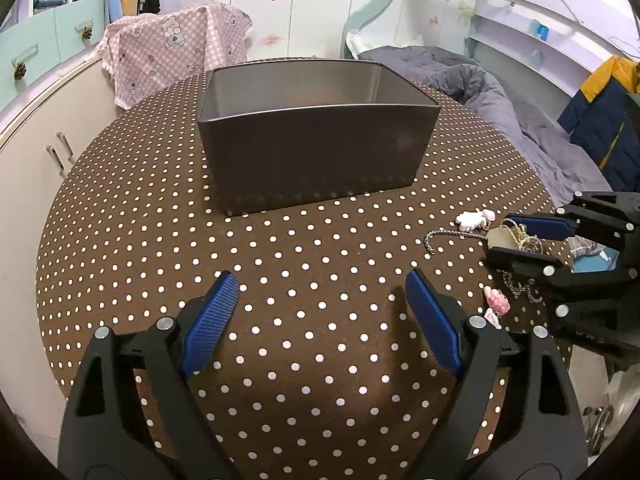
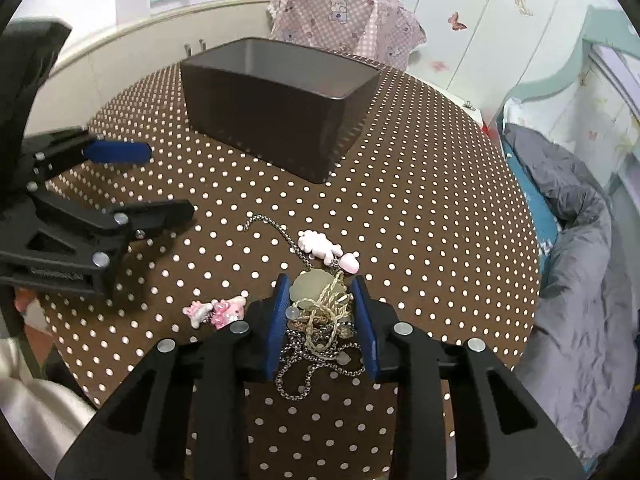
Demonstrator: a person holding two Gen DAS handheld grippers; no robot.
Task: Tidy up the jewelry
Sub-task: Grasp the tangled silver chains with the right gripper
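The right tongs [image 2: 322, 320] stand narrow around a tangled heap of silver and gold chains with a pale shell-shaped pendant [image 2: 320, 304] on the round brown polka-dot desk [image 2: 420, 208]; whether the blue pads already press on the heap I cannot tell. To do this well, close low on the thick of the tangle so loose loops do not slip out, then lift straight before carrying it to the open dark grey rectangular metal box [image 2: 276, 120] behind. A pale pink cloud-shaped charm [image 2: 318, 246] lies just beyond on a chain that may drag along; small pink figure charms [image 2: 218, 311] sit beside. The left tongs [image 1: 322, 320] hang wide and empty, clear of the path.
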